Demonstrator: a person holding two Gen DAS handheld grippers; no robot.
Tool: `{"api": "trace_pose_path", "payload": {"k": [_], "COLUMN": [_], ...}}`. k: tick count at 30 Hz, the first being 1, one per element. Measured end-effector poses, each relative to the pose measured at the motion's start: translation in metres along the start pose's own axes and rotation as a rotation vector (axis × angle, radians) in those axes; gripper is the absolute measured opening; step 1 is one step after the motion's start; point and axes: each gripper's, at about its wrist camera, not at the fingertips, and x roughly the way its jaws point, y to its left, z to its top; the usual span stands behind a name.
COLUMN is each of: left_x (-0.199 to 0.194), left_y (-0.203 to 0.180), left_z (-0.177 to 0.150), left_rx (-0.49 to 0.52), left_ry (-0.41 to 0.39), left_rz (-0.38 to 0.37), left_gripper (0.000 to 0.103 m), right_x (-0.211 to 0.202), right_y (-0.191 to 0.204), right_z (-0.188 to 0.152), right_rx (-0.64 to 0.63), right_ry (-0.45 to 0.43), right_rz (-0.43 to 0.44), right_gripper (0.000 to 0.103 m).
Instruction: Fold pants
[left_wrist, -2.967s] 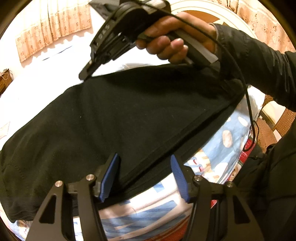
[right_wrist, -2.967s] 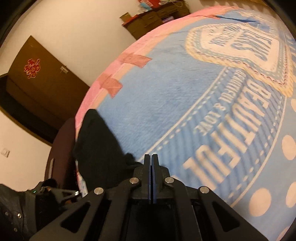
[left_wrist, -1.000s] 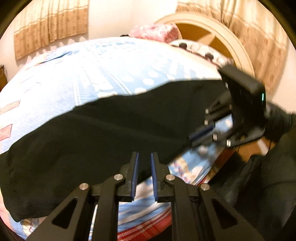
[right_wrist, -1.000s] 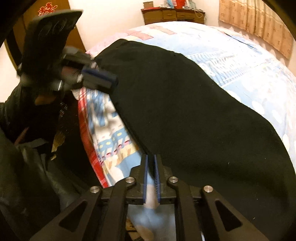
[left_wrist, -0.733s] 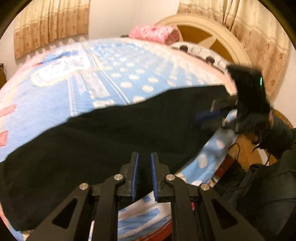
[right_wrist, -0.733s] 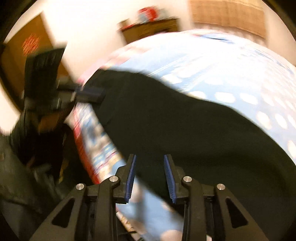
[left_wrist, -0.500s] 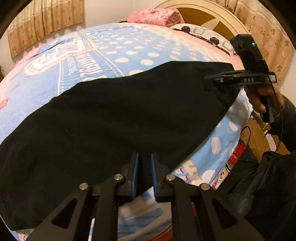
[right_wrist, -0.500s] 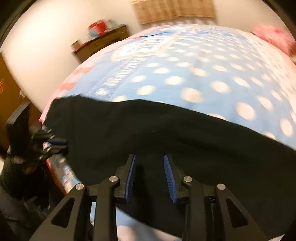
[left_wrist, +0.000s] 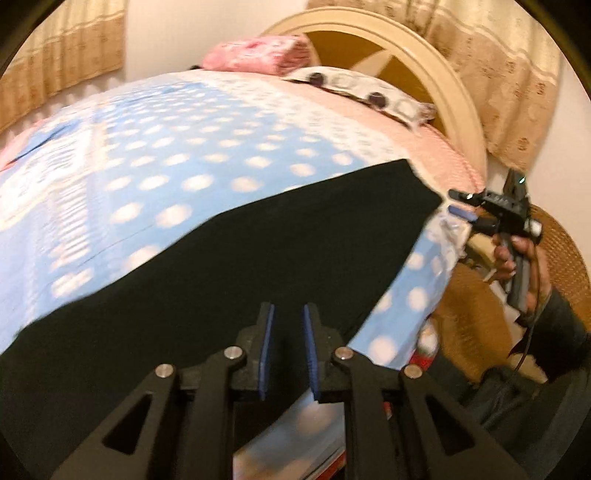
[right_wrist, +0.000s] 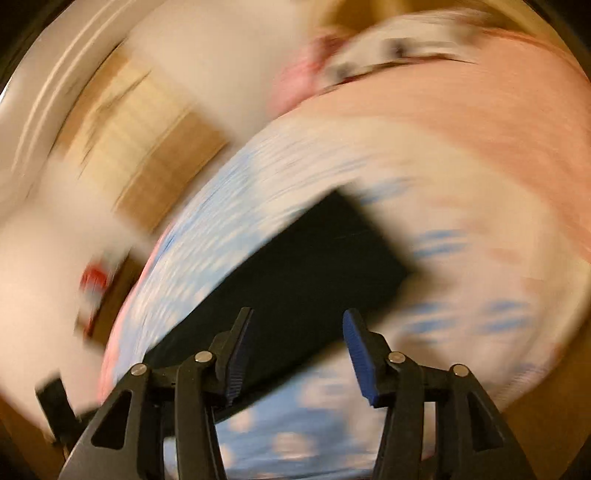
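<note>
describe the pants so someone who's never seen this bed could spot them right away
Start at the bed's blue blanket with white polka dots. Along its near edge lies a long, flat garment, the black pants, one end reaching toward the pink strip by the headboard. It is the only plain dark thing on the patterned bedding.

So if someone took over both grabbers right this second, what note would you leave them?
Left gripper: jaws a narrow gap apart, opening slightly, over the near edge of the black pants; no grip visible.
Right gripper: jaws opening, empty, just off the pants' far end.
Pants lie as one long strip along the near edge of the blue dotted bedspread.
Done: laid out flat.
Left: probably fold end to end.
</note>
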Motion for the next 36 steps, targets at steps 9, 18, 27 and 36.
{"api": "trace_pose_path", "payload": {"k": [9,18,27,36], "left_x": [0.049,0.101,0.105,0.105], "left_y": [-0.061,-0.072,-0.070,-0.073], "left_z": [0.040,0.046,0.040,0.042], "left_rx": [0.087,0.081,0.062,0.057], "left_ry": [-0.002,0.068,0.062,0.062], "left_rz": [-0.050,-0.050,-0.064,-0.056], "left_gripper": [0.017,0.017,0.017,0.022], "right_x": [0.001,0.030,0.045,0.030], "right_y": [-0.049,-0.065,-0.069,-0.038], "right_z": [0.004,0.004,0.011,0.023], "right_rx": [0.159,0.183,0.201,0.099], "right_ry": [-0.040,-0.043,-0.070,-0.111], "right_rz": [0.133,0.251,0.340,0.367], "right_gripper": [0.052,0.052,0.014,0.009]}}
